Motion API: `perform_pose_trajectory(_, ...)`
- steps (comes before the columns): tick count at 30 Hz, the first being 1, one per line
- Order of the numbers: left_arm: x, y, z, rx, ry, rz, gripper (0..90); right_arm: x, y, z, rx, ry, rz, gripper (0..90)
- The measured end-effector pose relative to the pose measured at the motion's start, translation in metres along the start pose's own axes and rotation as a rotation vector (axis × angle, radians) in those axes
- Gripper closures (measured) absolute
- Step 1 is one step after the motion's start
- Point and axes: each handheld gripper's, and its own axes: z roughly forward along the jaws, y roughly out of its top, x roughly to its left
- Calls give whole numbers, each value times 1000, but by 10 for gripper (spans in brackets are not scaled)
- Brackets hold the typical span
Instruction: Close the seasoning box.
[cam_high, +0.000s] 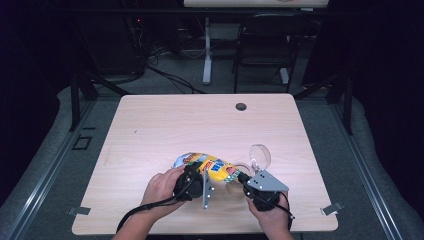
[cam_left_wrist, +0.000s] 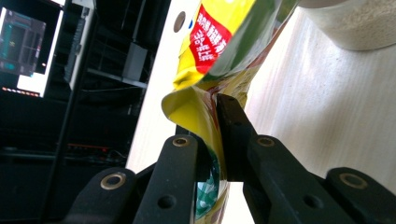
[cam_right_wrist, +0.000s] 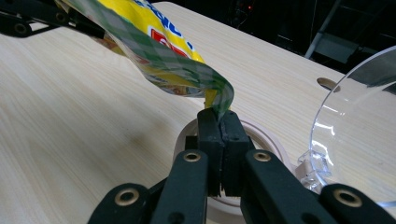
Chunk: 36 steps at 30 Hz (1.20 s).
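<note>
In the high view, a pale wooden table (cam_high: 150, 130) is seen in a dark room, a black chair (cam_high: 265, 45) beyond its far edge. Near the front, a yellow snack bag (cam_high: 212, 166) is held between the left gripper (cam_high: 192, 182) and right gripper (cam_high: 247, 185).

In the left gripper view, the jaws are clamped on the bag's edge.

In the right gripper view, the jaws are pinched shut on the bag's corner above a round container (cam_right_wrist: 266, 135), a clear lid (cam_right_wrist: 359, 121) at right
</note>
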Motion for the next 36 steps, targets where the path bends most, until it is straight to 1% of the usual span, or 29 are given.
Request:
perform_pose_trajectory(6,-3,-4,3,-15,-27,-70,852,0,0,0,-1,0,0,898)
perform_pose_trajectory(8,-3,-5,4,-26,-28,-98,854,-1,1,0,-3,-1,1,897)
perform_pose_trajectory(15,-5,-10,6,-41,-51,-147,853,-1,2,0,-13,-7,0,895)
perform_pose_trajectory(20,-5,-15,9,-53,-78,-200,854,-1,3,0,-24,-6,4,895)
perform_pose_trajectory(24,-4,-19,10,-64,-107,-240,854,-1,5,1,-29,-3,0,895)
perform_pose_trajectory(29,-6,-24,12,-70,-123,-278,855,-1,6,2,-38,-3,6,898)
perform_pose_trajectory(30,-6,-25,12,-66,-133,-278,855,-1,6,3,-41,-3,10,899)
perform_pose_trajectory(32,-7,-27,14,-78,-138,-303,856,-2,6,3,-43,0,12,900)
perform_pose_trajectory(34,-7,-29,15,-76,-158,-320,857,-2,7,4,-45,-1,11,900)
perform_pose_trajectory(36,-8,-32,16,-81,-169,-349,858,-2,7,4,-49,1,11,900)
